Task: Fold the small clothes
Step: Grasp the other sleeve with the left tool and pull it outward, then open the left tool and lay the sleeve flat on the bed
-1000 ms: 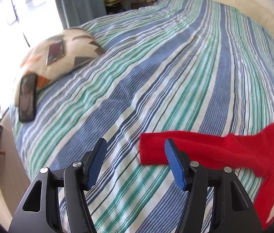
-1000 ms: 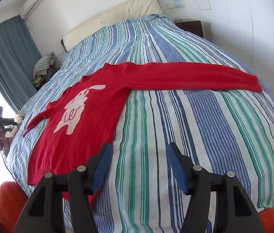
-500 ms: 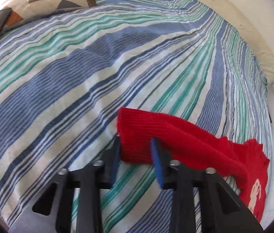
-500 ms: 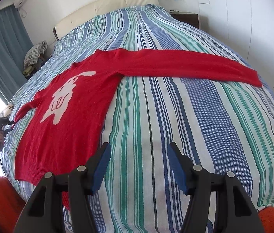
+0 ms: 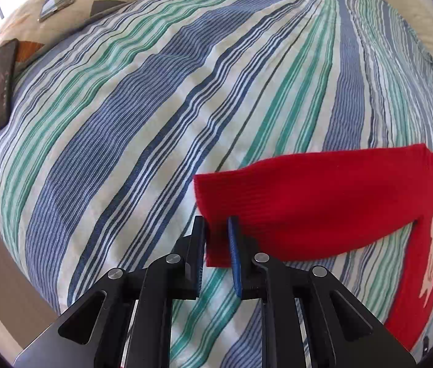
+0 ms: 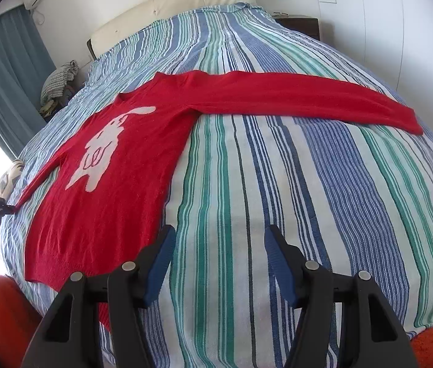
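1. Clearly soft: the red sweater (image 6: 118,165) lies flat on the striped bed (image 6: 277,184), centre-left in the right view.
2. My left fingers (image 5: 216,245) straddle the sleeve cuff (image 5: 213,202), jaws easing open.
3. My right fingers (image 6: 219,263) gape, empty.
4. Light, floppy knit; I'd grip cuffs or hem.

The sweater (image 6: 118,190) lies flat across the bed (image 6: 277,184), its body toward the left edge and near the foot. One sleeve (image 6: 293,98) stretches out to the right edge. The other sleeve's cuff (image 5: 213,211) lies at the left edge, between the left gripper's (image 5: 216,230) jaws. The right gripper (image 6: 219,245) hangs over the foot edge, beside the hem. A pillow (image 5: 47,12) with two devices on it lies at a far corner.
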Action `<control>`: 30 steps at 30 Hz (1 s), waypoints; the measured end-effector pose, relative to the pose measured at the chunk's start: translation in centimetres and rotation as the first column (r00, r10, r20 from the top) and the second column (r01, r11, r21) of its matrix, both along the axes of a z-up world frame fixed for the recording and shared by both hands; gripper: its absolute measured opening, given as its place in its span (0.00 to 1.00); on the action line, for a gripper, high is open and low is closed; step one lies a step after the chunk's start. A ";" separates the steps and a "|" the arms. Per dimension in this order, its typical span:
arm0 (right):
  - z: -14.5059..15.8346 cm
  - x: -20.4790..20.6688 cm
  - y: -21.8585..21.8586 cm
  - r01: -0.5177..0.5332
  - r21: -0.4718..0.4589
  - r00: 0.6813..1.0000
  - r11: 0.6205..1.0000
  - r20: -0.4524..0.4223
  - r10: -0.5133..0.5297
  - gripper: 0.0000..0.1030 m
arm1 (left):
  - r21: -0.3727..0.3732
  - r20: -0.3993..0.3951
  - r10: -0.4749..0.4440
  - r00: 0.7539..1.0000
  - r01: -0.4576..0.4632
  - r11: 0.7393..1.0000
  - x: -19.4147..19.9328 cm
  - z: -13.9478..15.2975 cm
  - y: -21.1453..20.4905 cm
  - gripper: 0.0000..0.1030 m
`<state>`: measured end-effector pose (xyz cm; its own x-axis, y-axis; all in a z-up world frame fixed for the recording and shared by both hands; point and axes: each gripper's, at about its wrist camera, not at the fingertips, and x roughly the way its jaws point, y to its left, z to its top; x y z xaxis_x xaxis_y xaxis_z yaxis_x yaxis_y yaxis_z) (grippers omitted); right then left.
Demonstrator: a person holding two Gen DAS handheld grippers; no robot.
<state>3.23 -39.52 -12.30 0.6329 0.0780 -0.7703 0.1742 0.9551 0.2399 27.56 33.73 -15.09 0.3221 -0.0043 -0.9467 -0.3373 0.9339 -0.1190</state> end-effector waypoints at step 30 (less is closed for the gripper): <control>-0.7 0.3 0.2 0.008 -0.037 0.999 0.999 -0.031 -0.009 0.58 | 0.260 0.078 0.078 0.994 -0.096 0.961 1.0 -2.2 -1.6 0.08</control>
<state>3.55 -39.30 -12.97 0.6087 0.0442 -0.7922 0.1895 0.9615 0.1992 28.57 32.12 -17.24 0.3722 0.2724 -0.8873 -0.4181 0.9027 0.1018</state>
